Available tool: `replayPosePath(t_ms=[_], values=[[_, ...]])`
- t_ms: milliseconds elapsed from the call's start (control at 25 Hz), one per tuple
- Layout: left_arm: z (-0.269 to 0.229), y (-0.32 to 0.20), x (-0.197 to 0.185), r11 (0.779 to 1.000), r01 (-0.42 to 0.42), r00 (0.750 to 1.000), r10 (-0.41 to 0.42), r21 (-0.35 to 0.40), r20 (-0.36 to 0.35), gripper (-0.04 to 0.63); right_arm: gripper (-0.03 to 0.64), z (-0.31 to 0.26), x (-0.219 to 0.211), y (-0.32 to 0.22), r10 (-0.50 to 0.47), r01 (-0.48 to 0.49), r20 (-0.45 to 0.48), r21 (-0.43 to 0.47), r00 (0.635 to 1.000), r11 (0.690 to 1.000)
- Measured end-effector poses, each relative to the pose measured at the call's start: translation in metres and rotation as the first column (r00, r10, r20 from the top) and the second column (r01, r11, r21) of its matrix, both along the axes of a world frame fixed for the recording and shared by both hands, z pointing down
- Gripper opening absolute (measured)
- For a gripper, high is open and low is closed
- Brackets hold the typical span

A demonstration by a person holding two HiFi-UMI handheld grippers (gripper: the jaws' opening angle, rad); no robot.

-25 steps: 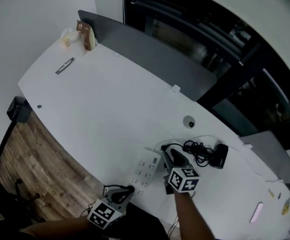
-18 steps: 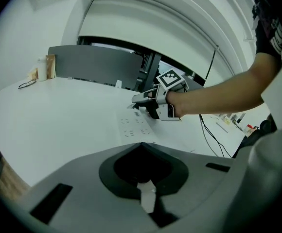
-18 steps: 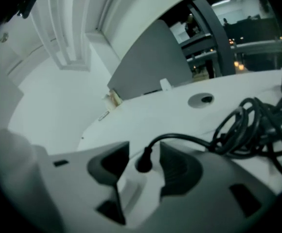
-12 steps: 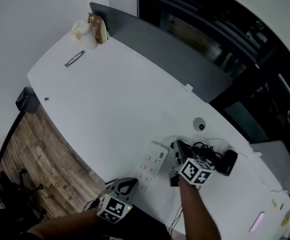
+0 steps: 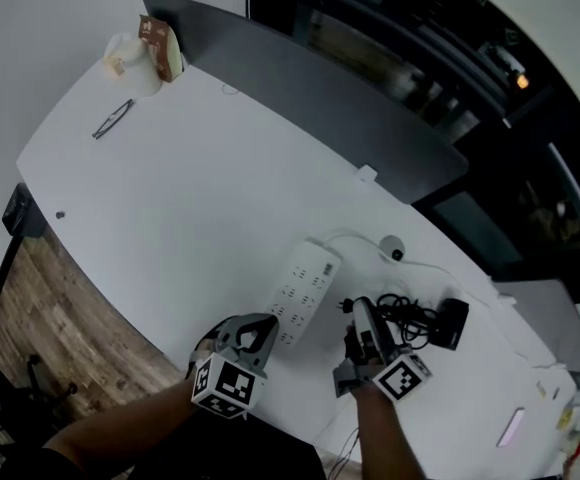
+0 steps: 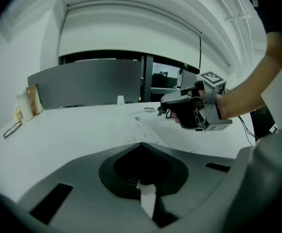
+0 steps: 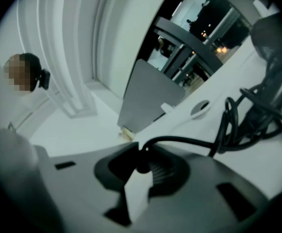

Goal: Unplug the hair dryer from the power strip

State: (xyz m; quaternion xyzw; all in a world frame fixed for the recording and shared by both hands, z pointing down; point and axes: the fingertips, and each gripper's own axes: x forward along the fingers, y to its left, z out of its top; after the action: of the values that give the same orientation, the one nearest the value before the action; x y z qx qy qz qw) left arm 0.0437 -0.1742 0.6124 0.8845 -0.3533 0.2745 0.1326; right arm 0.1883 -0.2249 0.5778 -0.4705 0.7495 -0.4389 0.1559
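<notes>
The left gripper (image 5: 265, 324) has its jaws pressed together with nothing between them. Their tips are at the near end of the white power strip (image 5: 305, 286), which lies on the table (image 5: 190, 198) and runs straight away from them. I cannot tell if they touch it.

To the right of these jaws, and a little above the table, the right gripper (image 5: 358, 313) has just been closing its jaws, and they now pinch the black plug (image 7: 141, 167). The plug is apart from the power strip, beside its middle, so I judge that it is already out of its socket and the pulling step is at its end.

From the right jaws the cord (image 7: 189, 141) goes off to the right into a loose bundle, and past it lies a black body that I take for the hair dryer (image 5: 450, 323). Beyond both jaws is a round cable hole (image 5: 390, 249), then a grey partition (image 5: 310, 98), and glasses (image 5: 112, 120) at the far corner.

The next move, I think, is to carry the plug clear of the sockets toward the bundle, lay it down and open the right jaws. The left jaws can then leave the strip.
</notes>
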Motion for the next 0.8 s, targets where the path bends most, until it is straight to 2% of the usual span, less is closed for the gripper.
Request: replayPosePath(t_ms=[120,240,360,560,800], values=[[-0.002,-0.026,0.002,0.997,-0.080,0.996,0.080,0.003,-0.036,0.023,0.074,-0.013,-0.007,-0.015,0.021,-0.022,0.024,0.041,0.999,0.999],[-0.005,-0.040,0.006,0.990,-0.142,0.988,0.143,0.013,-0.055,0.023,0.074,-0.016,-0.028,-0.031,-0.064,0.070,-0.081,0.075,0.995,0.995],[-0.008,-0.043,0.007,0.987,-0.154,0.987,0.156,0.043,-0.043,0.023,0.074,-0.007,-0.053,-0.043,-0.146,0.165,-0.202,0.080,0.968,0.983],[-0.009,-0.046,0.008,0.987,-0.150,0.986,0.153,0.056,-0.060,0.023,0.074,0.015,-0.065,-0.049,-0.169,0.192,-0.313,0.044,0.935,0.980],[-0.010,-0.045,0.006,0.987,-0.153,0.984,0.157,0.053,-0.078,0.023,0.083,0.016,-0.071,-0.048,-0.164,0.225,-0.450,0.086,0.878,0.971]])
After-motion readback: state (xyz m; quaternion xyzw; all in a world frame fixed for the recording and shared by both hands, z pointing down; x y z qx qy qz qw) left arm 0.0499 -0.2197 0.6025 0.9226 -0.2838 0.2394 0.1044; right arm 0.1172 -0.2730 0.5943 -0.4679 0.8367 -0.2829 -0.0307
